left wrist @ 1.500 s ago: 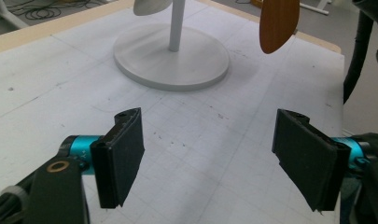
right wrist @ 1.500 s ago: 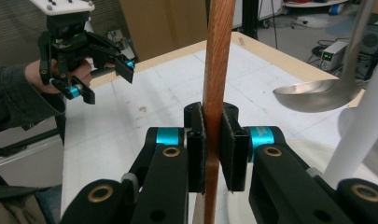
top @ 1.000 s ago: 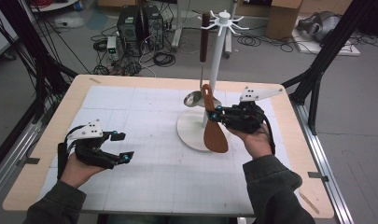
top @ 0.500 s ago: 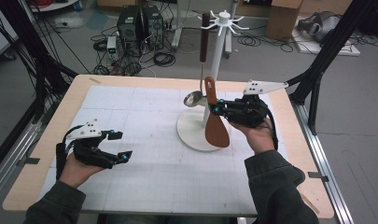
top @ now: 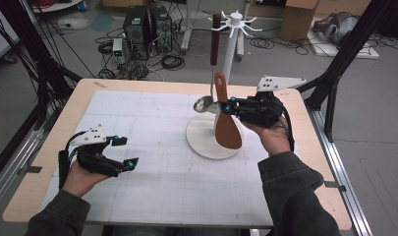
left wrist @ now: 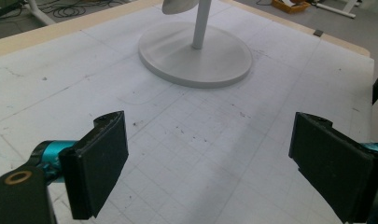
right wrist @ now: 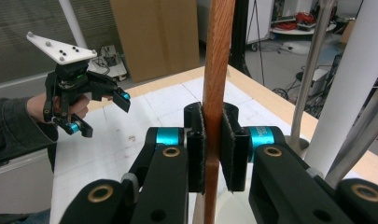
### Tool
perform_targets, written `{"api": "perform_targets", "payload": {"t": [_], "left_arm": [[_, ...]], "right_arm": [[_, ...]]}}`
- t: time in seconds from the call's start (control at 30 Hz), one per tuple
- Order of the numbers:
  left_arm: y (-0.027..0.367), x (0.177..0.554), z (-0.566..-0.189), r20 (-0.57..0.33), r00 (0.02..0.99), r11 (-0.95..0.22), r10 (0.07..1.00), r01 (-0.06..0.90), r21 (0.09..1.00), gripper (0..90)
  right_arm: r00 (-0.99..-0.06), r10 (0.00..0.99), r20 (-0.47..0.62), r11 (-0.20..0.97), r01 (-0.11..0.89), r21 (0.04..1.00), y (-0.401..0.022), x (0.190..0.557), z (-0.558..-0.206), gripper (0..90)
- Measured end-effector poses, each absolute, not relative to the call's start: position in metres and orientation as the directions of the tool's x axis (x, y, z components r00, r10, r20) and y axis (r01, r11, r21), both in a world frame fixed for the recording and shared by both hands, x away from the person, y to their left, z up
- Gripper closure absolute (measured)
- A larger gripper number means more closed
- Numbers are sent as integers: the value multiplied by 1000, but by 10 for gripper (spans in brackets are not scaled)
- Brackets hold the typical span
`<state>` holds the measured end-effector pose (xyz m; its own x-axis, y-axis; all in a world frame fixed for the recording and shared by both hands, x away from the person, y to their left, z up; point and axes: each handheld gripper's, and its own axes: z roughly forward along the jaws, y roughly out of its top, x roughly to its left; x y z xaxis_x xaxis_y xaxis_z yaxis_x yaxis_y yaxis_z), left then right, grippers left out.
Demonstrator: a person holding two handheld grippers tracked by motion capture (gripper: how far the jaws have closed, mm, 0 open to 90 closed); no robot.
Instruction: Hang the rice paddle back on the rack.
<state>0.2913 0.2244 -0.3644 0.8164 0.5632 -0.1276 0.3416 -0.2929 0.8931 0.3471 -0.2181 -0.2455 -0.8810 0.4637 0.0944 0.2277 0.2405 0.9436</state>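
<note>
Clamping a wooden spatula [top: 225,125] by its handle, the right gripper [top: 228,105] holds the utensil upright over the round white base [top: 201,142] of a utensil stand, the broad brown blade hanging down and the narrow handle end pointing up. In the right gripper view, the two black pads are pressed tight on either side of the wooden handle [right wrist: 216,93], which runs straight up and down between them. The spatula sits just in front of the stand's white pole [top: 230,59], with a metal ladle [top: 204,103] hanging beside it, its bowl near the handle on the left side in the high view. At the top of the pole, white hooks [top: 236,20] spread outward, and the ladle's dark handle [top: 215,39] hangs from one of them.

The left gripper [top: 124,152] rests in the person's left hand [top: 78,177] near the table's left front, well apart from the stand. Its jaws have just been opening and now stand wide, with nothing between them; the left gripper view shows bare gridded mat [left wrist: 200,140] between the two pads, with the stand's base farther off.

The table [top: 83,98] has a pale wooden edge around the white mat
</note>
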Motion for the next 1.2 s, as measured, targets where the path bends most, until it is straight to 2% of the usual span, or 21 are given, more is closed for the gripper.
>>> {"api": "perform_targets", "payload": {"t": [0.47,1.2], "left_arm": [[223,290,-368,-125,819,-301,560,341,891,64],[225,288,-367,-107,806,-291,582,330,898,31]], "right_arm": [[-879,474,50,224,175,959,-219,349,-223,826],[-882,471,10,200,119,973,-215,349,-183,826]]}}
